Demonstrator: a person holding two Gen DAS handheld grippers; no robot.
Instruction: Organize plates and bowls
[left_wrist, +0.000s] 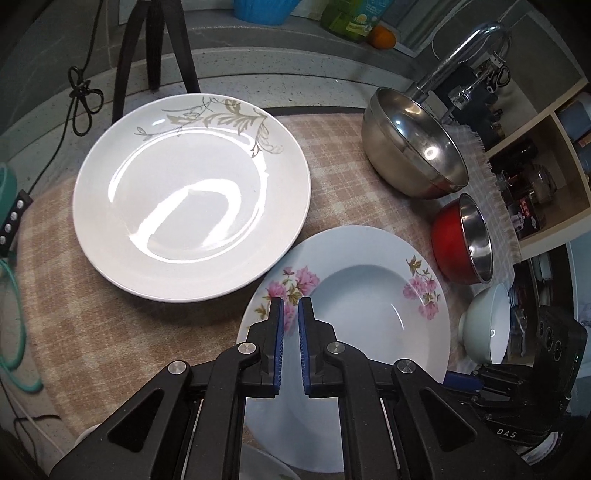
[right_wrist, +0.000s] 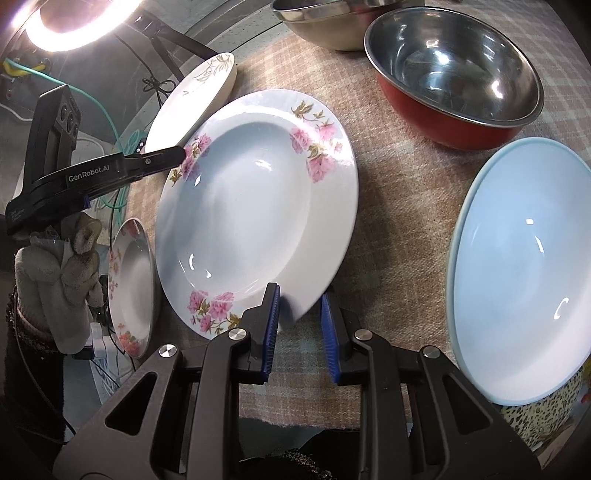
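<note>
A pale blue deep plate with pink flowers (left_wrist: 354, 306) (right_wrist: 255, 206) lies on the checked cloth. My left gripper (left_wrist: 290, 306) hovers over its near-left rim, jaws almost shut with a narrow gap, nothing between them. My right gripper (right_wrist: 300, 295) is open with the plate's near rim between its blue pads, not clamped. A large white plate with a grey leaf pattern (left_wrist: 192, 195) (right_wrist: 195, 96) lies beyond it. A smaller pink-flowered plate (right_wrist: 133, 280) sits to the left in the right wrist view.
A steel bowl (left_wrist: 413, 144), a red steel-lined bowl (left_wrist: 461, 240) (right_wrist: 454, 74) and a pale blue bowl (left_wrist: 487, 325) (right_wrist: 524, 266) stand along the right. A tap (left_wrist: 461, 48) and a tripod (left_wrist: 155, 48) stand behind. Shelves (left_wrist: 546, 166) are at far right.
</note>
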